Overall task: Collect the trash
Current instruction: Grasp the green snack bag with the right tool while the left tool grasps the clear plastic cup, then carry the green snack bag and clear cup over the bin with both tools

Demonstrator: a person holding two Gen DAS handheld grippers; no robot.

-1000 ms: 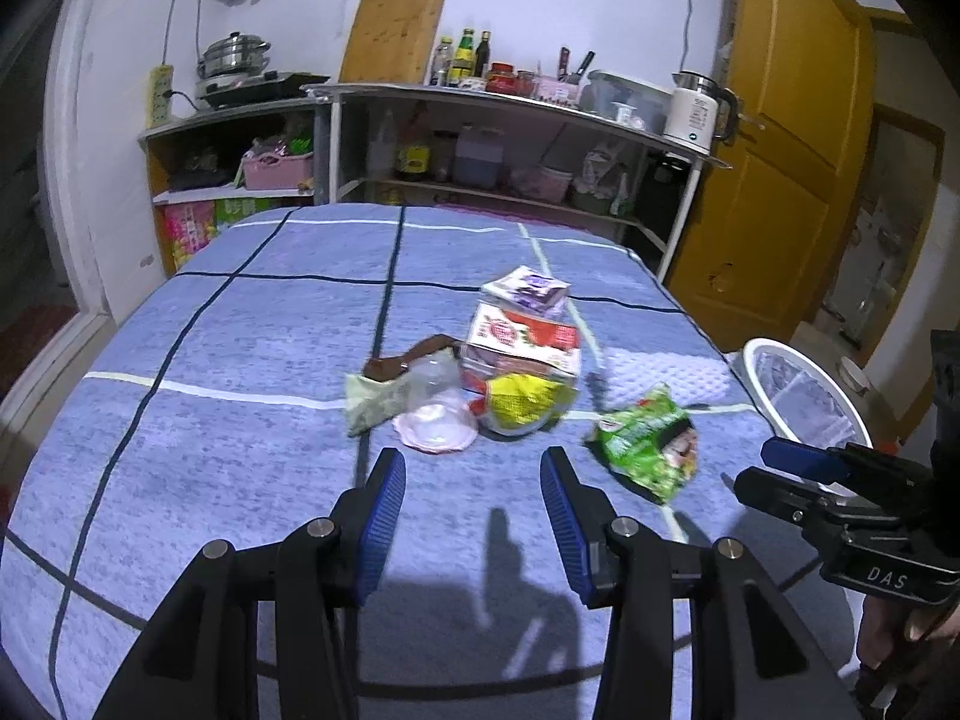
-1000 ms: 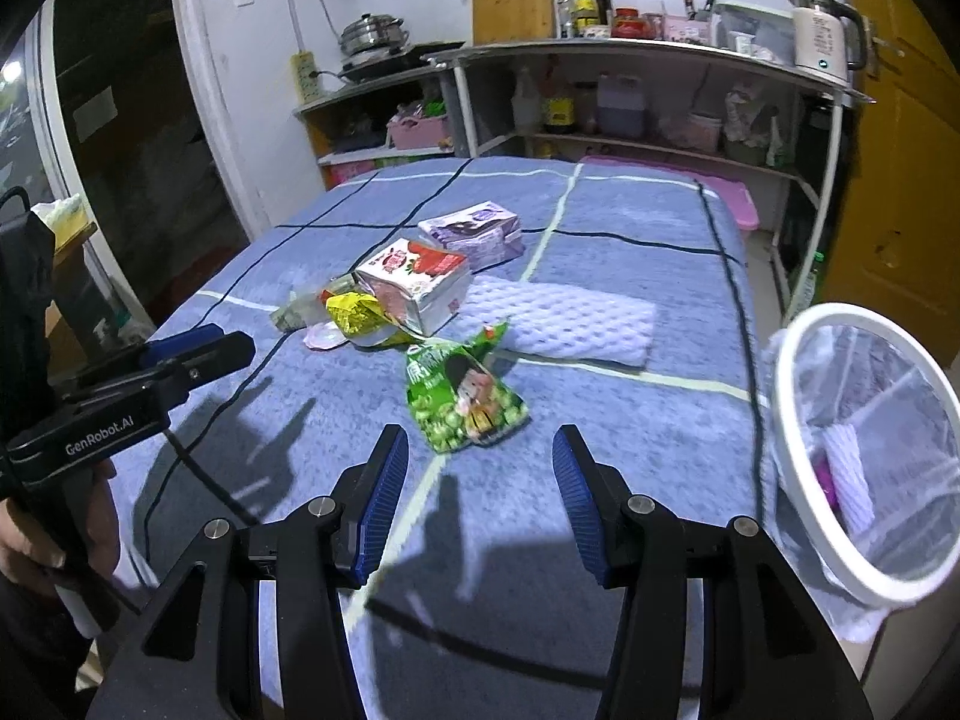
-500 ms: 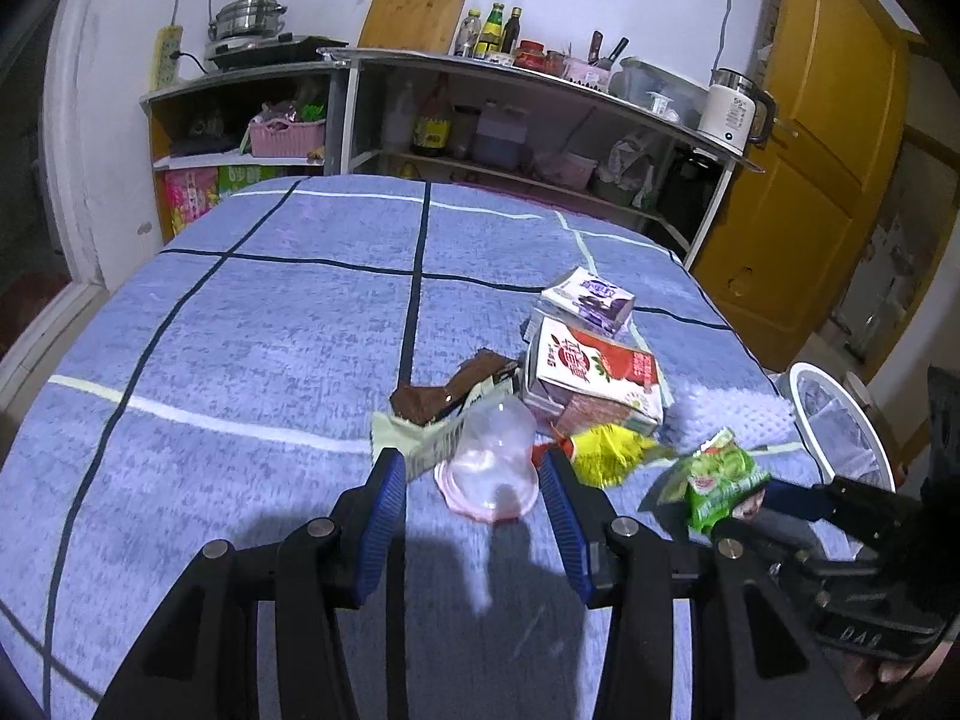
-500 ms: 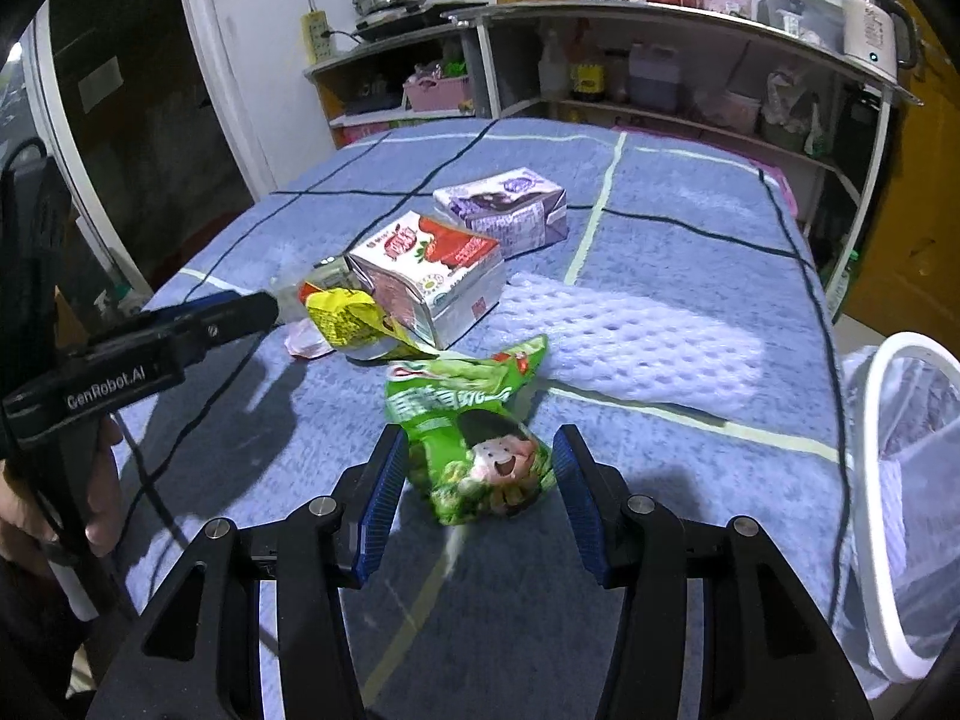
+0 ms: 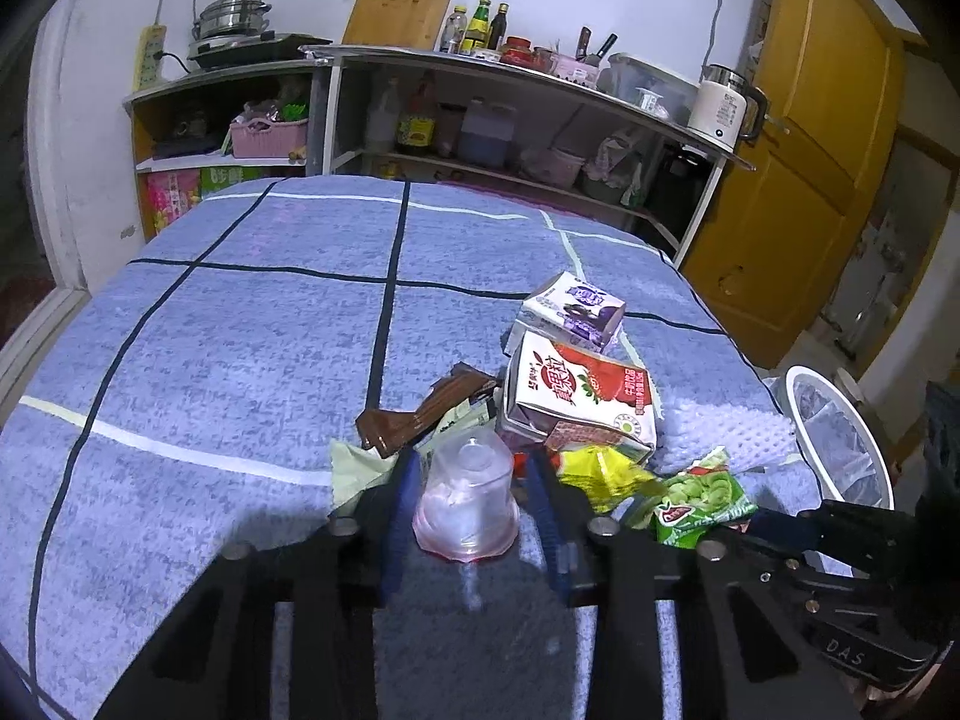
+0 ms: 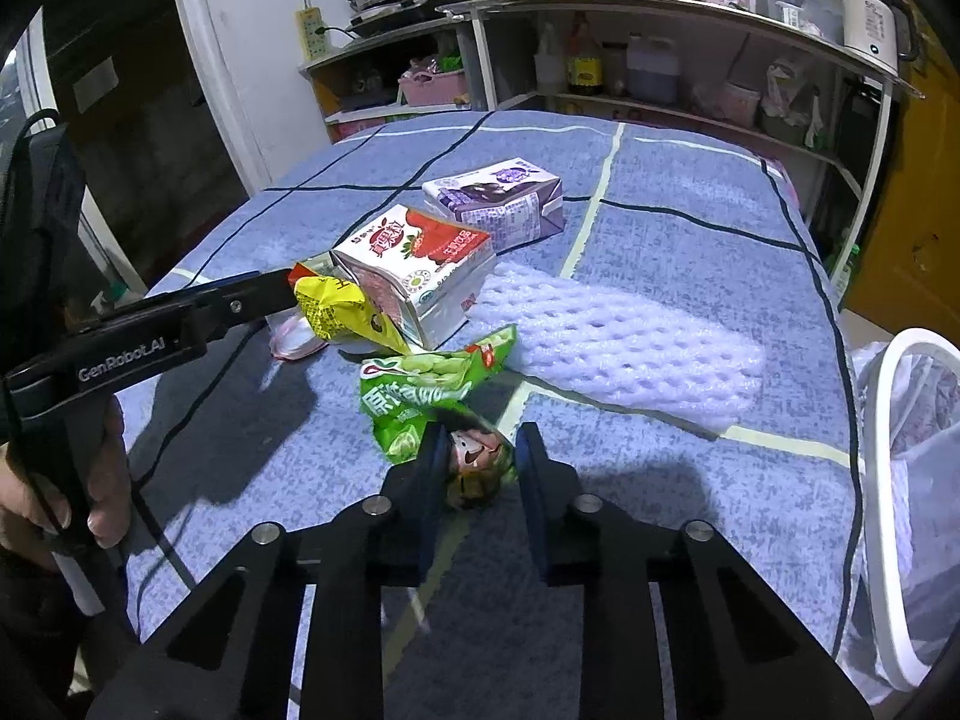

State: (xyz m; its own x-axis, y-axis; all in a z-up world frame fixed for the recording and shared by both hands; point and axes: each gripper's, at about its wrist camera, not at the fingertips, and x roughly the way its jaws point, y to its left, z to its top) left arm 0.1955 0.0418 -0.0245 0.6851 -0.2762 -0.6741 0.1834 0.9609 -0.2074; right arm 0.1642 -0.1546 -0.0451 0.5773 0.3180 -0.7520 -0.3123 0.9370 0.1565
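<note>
On the left, the left hand-held gripper (image 5: 471, 498) is now straddling the clear plastic cup (image 5: 467, 495), which a second ago was lying well ahead of its wide-spread fingers; its jaws are closing, with the cup between them and the blue pads (image 5: 401, 501) right at the cup's sides, though firm contact is hard to judge. To the right, the right hand-held gripper (image 6: 477, 462) is likewise closing, and where the green snack bag (image 6: 429, 396) was lying clear in front of it before, the bag's near end is now crumpling between the pads, so it is already being pinched. This suggests two pieces of trash are being picked up at once, ready to go to the white mesh bin (image 6: 882, 480) standing off the bed's right edge. The rest is lying on the blue checked bed (image 5: 240, 360): brown wrapper (image 5: 420, 414), strawberry carton (image 5: 579, 393), purple carton (image 5: 576, 309) further back, yellow wrapper (image 5: 603, 471). The left wrist view is showing the cup fully, while the right wrist view is catching only a pink sliver of it behind the left tool; the right view alone is showing the foam netting (image 6: 612, 336) spread out, the bin's liner, and the person's hand (image 6: 72, 480) gripping the left handle.
</note>
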